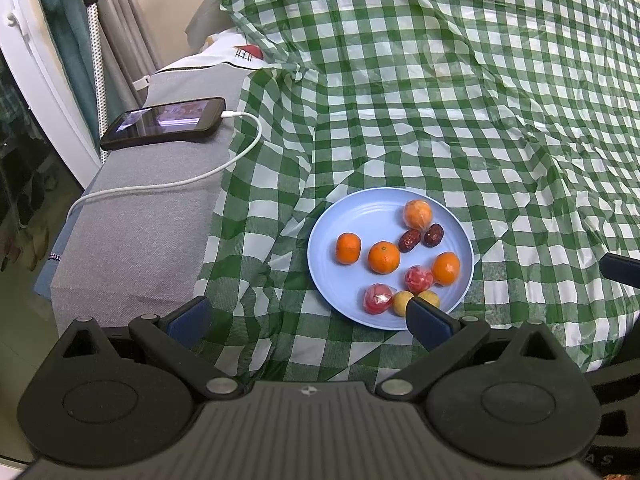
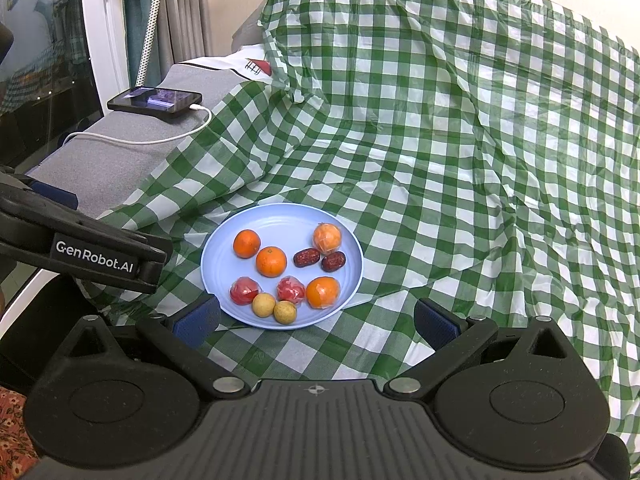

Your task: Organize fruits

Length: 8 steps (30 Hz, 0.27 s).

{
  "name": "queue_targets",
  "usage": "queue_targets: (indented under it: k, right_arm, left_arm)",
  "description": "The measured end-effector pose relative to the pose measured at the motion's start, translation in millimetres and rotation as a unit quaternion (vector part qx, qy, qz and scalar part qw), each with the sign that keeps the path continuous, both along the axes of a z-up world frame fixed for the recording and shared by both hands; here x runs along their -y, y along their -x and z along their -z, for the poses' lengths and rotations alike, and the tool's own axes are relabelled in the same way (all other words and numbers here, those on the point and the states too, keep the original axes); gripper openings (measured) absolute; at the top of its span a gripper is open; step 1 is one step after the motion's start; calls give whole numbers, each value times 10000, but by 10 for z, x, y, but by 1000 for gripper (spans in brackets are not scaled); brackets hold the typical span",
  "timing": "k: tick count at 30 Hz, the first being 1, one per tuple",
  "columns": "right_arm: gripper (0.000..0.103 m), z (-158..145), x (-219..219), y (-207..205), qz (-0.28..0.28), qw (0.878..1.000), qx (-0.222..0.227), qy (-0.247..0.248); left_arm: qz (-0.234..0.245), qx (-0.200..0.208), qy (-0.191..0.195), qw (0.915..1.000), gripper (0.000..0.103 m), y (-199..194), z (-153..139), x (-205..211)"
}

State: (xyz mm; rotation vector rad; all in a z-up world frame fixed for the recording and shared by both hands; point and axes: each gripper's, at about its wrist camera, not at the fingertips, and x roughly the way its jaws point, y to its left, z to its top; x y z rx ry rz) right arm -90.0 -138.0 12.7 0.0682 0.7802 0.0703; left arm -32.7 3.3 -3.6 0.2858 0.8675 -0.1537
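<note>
Right wrist view puts every fruit you can see on the blue plate [image 2: 352,240], which sits on the green checked cloth [image 2: 460,160]: oranges [image 2: 271,261], red dates [image 2: 307,257], wrapped red pieces and two small yellow fruits [image 2: 264,305]. That reads as either all gathered or nothing sorted yet. Your right gripper [image 2: 316,322] has its fingers wide apart, empty, just short of the plate. Your left gripper [image 1: 308,318] is likewise spread and empty, with one finger's tip overlapping the plate's near edge.
</note>
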Motion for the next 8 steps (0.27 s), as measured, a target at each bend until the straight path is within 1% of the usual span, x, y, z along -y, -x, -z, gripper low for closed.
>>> queue_targets:
  k: [8]
  right_arm:
    - [102,-1,-22,2,-38,10000,30,-17]
  left_arm:
    - [75,95,-35,9999,103,22,-7,13]
